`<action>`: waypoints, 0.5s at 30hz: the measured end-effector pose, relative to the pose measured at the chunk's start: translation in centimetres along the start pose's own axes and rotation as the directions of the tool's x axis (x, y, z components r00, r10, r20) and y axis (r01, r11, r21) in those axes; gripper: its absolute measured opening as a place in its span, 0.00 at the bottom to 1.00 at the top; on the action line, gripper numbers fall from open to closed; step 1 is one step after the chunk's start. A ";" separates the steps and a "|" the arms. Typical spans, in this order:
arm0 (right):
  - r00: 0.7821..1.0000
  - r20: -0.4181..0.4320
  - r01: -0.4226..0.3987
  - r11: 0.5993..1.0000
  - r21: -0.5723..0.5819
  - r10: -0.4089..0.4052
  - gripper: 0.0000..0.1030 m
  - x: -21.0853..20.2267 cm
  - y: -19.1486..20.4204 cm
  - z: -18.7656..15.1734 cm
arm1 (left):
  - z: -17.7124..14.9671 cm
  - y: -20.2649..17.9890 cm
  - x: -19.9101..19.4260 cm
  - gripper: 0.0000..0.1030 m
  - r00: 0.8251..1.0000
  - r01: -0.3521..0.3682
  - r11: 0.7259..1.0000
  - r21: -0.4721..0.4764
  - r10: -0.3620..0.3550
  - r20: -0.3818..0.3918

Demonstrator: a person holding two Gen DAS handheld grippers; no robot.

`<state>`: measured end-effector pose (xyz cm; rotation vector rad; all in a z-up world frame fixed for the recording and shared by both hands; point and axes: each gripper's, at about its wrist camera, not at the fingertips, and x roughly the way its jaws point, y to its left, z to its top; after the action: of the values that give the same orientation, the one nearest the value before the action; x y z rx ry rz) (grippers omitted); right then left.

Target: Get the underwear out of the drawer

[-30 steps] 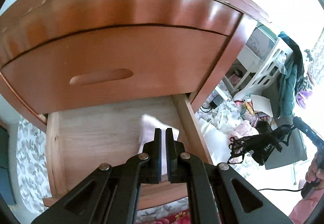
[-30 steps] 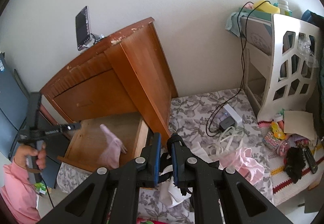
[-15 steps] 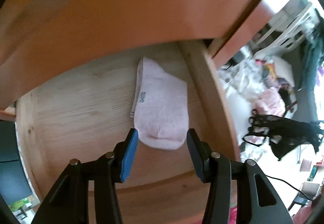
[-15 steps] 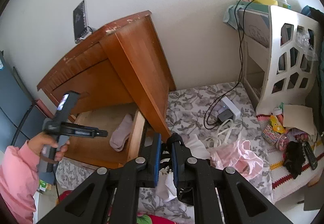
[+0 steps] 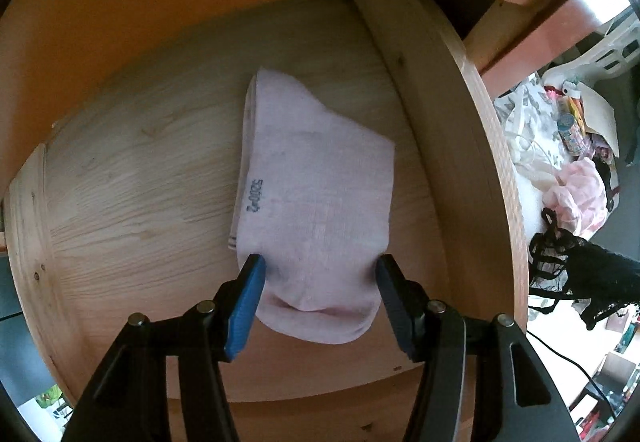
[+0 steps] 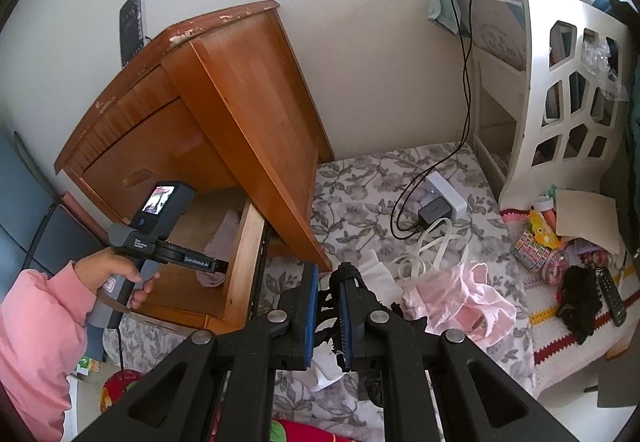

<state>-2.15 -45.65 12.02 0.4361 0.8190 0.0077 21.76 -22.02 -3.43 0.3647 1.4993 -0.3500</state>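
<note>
A pale pink folded garment (image 5: 316,194) lies flat on the floor of the open wooden drawer (image 5: 452,130). My left gripper (image 5: 318,266) points straight down over it. Its jaws are opening, and the garment's near end lies between the two blue pads (image 5: 246,306) without being squeezed. In the right wrist view a hand in a pink sleeve (image 6: 36,326) holds that gripper inside the drawer (image 6: 244,262). My right gripper (image 6: 328,282) is shut on a black lace underwear piece (image 6: 332,326), which hangs beside the drawer (image 5: 580,278).
The brown nightstand (image 6: 240,82) overhangs the drawer. On the floral bedding (image 6: 360,202) lie pink and white clothes (image 6: 460,302), a power strip (image 6: 444,198) with cables, and a remote (image 6: 610,294). A white shelf unit (image 6: 560,102) stands at the right.
My left gripper went from shut above the drawer to open and low inside it, straddling the pink garment. The right gripper, still holding the black lace, sank slightly.
</note>
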 end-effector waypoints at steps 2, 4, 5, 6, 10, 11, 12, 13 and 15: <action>1.000 -0.001 -0.004 1.000 0.001 0.004 0.10 0.1 0.0 0.0 | -0.2 -0.4 0.1 0.57 1.000 -0.010 1.000 0.010 0.010 0.003; 1.000 -0.002 -0.007 1.000 -0.002 0.007 0.10 0.1 0.1 0.0 | -0.4 -0.7 0.2 0.54 1.000 -0.018 1.000 0.019 0.018 0.006; 1.000 -0.002 -0.009 1.000 -0.004 0.009 0.10 0.1 0.2 -0.1 | -0.6 -0.8 0.4 0.52 1.000 -0.017 1.000 0.024 0.017 0.003; 1.000 -0.002 -0.010 1.000 -0.005 0.010 0.10 0.1 0.3 -0.1 | -0.3 -0.8 0.5 0.50 1.000 -0.012 1.000 0.026 0.012 0.001; 1.000 -0.005 -0.009 1.000 -0.009 0.009 0.10 0.0 0.4 -0.2 | -0.7 -0.6 0.2 0.30 1.000 -0.012 1.000 0.021 0.012 0.010; 1.000 -0.005 -0.007 1.000 -0.009 0.007 0.10 0.0 0.5 -0.2 | -0.7 -0.5 0.1 0.25 1.000 -0.017 1.000 0.016 0.017 0.014; 1.000 -0.007 -0.006 1.000 -0.007 0.006 0.10 0.0 0.4 -0.2 | -0.8 -0.4 0.1 0.24 1.000 -0.013 1.000 0.012 0.013 0.017; 1.000 -0.007 -0.005 1.000 -0.005 0.005 0.10 0.0 0.4 -0.2 | -0.9 -0.4 0.0 0.22 1.000 -0.008 1.000 0.010 0.008 0.019; 1.000 -0.008 -0.006 1.000 0.000 0.006 0.10 0.1 0.4 -0.2 | -1.2 -0.3 0.0 0.19 1.000 -0.004 1.000 0.009 0.004 0.027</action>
<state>-2.20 -45.21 11.97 0.4387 0.8252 0.0148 20.58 -21.73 -3.43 0.3683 1.4706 -0.3576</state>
